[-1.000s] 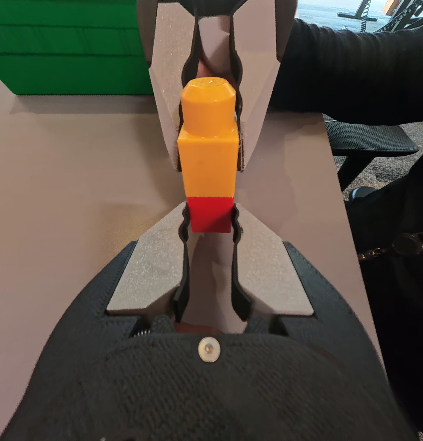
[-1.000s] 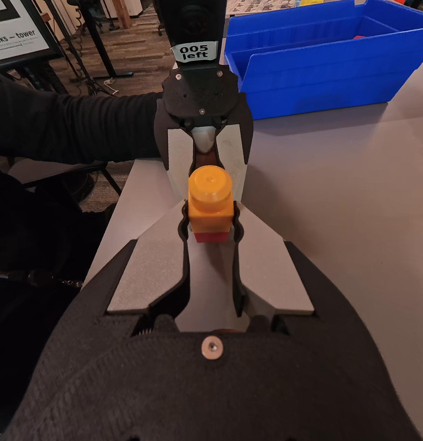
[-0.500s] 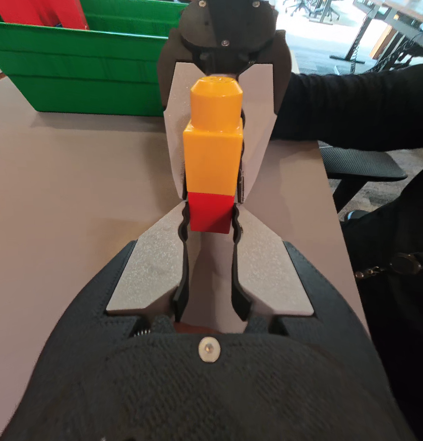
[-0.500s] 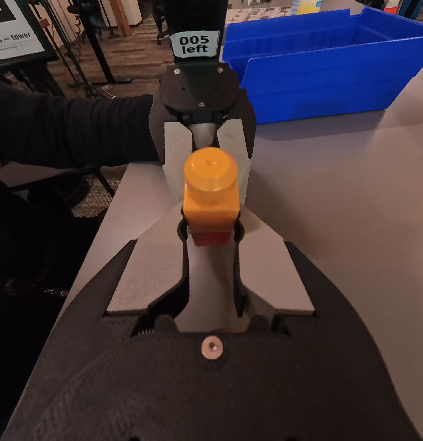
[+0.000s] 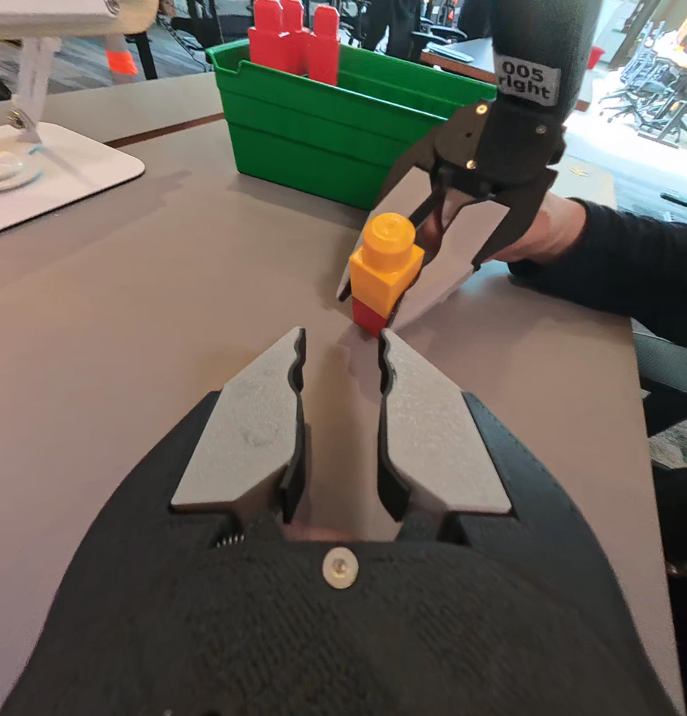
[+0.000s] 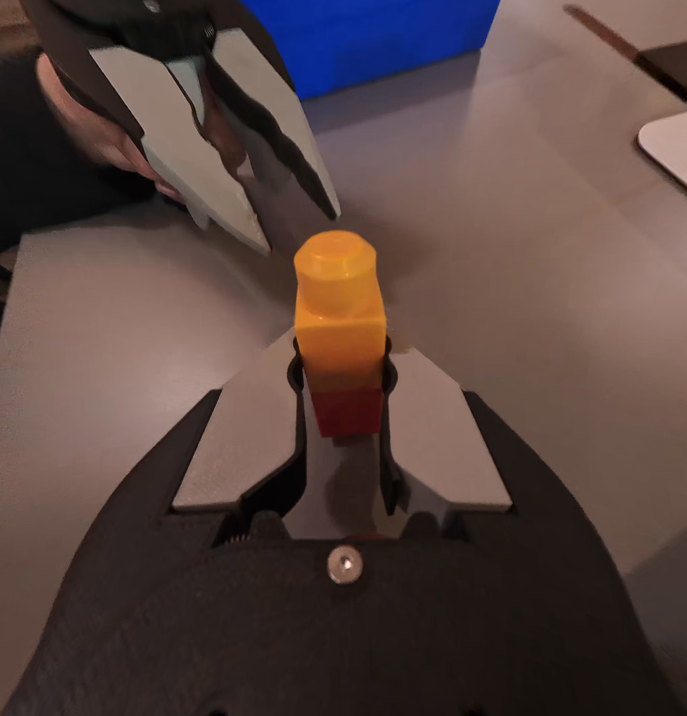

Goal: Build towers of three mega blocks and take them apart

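Standing upright near the desk's (image 5: 140,294) right edge, orange block (image 6: 340,310) on red block (image 6: 347,412), pinched by right gripper (image 6: 342,366). Left gripper (image 5: 342,348) spread, empty, just beside; stack's long axis vertical, slightly right of its fingers.

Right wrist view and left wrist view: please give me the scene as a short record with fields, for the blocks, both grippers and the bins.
stack: orange block on red block, two blocks only
right gripper: fingers shut on the orange block
left gripper: open, holds nothing, apart from the stack
table: grey
green bin: behind the stack, red blocks inside
blue bin: far side, contents not visible
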Demonstrator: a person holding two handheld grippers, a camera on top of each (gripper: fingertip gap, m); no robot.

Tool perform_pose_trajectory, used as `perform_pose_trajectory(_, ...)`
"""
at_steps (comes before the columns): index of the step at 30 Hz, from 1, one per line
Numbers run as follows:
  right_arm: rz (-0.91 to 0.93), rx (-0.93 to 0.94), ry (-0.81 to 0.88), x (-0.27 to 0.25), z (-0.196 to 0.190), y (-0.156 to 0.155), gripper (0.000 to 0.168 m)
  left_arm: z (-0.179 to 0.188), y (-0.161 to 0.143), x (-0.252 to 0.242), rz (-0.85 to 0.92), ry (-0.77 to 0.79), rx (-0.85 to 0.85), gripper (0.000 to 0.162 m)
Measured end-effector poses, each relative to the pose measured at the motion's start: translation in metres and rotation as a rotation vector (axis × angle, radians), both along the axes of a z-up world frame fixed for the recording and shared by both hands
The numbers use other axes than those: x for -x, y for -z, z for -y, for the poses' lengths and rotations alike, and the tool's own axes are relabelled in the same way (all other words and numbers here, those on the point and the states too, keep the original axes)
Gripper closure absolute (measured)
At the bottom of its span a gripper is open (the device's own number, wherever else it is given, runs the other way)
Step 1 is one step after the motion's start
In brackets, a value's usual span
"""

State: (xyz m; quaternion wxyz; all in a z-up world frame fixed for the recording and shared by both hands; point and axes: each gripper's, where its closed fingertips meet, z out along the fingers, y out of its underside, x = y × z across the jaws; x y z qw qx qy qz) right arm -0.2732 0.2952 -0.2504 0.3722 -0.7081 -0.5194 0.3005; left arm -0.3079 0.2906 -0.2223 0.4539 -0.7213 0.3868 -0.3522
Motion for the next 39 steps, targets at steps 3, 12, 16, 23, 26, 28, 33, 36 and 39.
perform_pose_trajectory(3,0.005,0.002,-0.005,0.002,0.001,0.003,0.132,-0.002,0.0,0.001,-0.015,-0.015,-0.026,0.127)
perform_pose_trajectory(12,0.038,0.053,-0.013,-0.008,0.0,0.014,0.132,-0.004,0.0,0.001,-0.007,-0.018,-0.014,0.127)
perform_pose_trajectory(16,0.052,0.058,0.001,-0.009,-0.002,0.017,0.132,-0.004,0.0,0.002,0.004,-0.018,-0.008,0.127)
perform_pose_trajectory(23,0.087,0.032,0.106,-0.001,-0.024,0.022,0.132,-0.003,0.0,0.001,-0.008,-0.017,-0.024,0.13)
perform_pose_trajectory(26,0.12,0.048,0.109,0.007,-0.029,0.027,0.132,-0.001,0.001,0.0,-0.02,-0.011,-0.035,0.13)
perform_pose_trajectory(28,0.144,0.047,0.106,0.009,-0.03,0.031,0.13,0.001,0.002,-0.001,-0.027,-0.017,-0.036,0.13)
perform_pose_trajectory(33,0.113,-0.01,0.092,0.009,-0.026,0.023,0.119,0.008,0.001,-0.001,-0.017,-0.026,-0.038,0.138)
perform_pose_trajectory(36,0.069,-0.012,0.085,0.008,-0.023,0.017,0.112,0.013,-0.007,0.001,0.03,-0.042,-0.056,0.136)
perform_pose_trajectory(39,0.009,-0.028,0.097,0.006,-0.023,0.007,0.108,0.016,-0.015,0.006,0.102,-0.075,-0.042,0.136)
